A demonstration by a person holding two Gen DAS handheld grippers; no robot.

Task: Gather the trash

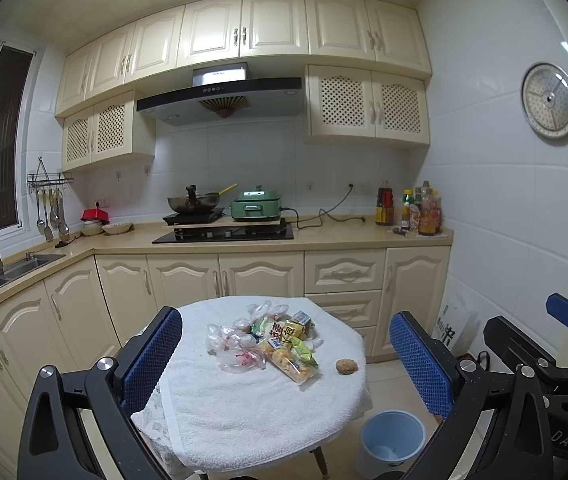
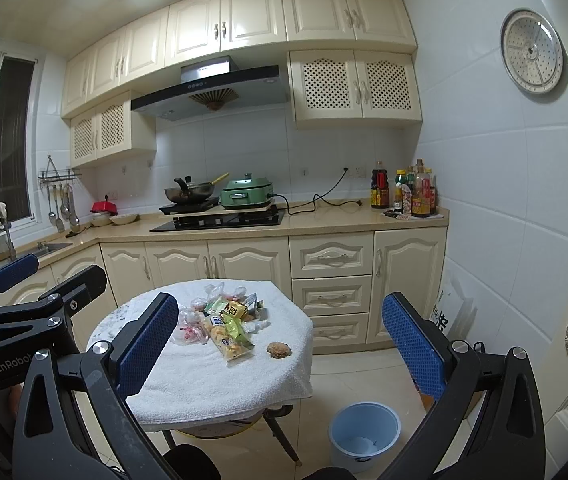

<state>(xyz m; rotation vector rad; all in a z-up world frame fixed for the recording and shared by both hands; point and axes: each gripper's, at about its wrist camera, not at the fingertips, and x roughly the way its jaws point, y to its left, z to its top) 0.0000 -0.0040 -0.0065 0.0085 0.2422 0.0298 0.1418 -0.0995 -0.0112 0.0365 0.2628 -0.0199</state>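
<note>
Both blue-dimpled tongs, left tongs (image 1: 286, 358) and right tongs (image 2: 279, 346), gape empty above crinkly wrappers (image 1: 267, 338) on terry cloth (image 1: 243, 408).

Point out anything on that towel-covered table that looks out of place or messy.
A heap of snack wrappers and clear plastic bags lies scattered mid-table on the white towel. A brown lump, maybe food, sits apart from it near the right edge. The blue bin stands on the floor beside the table. Both grippers are open, holding nothing.
</note>
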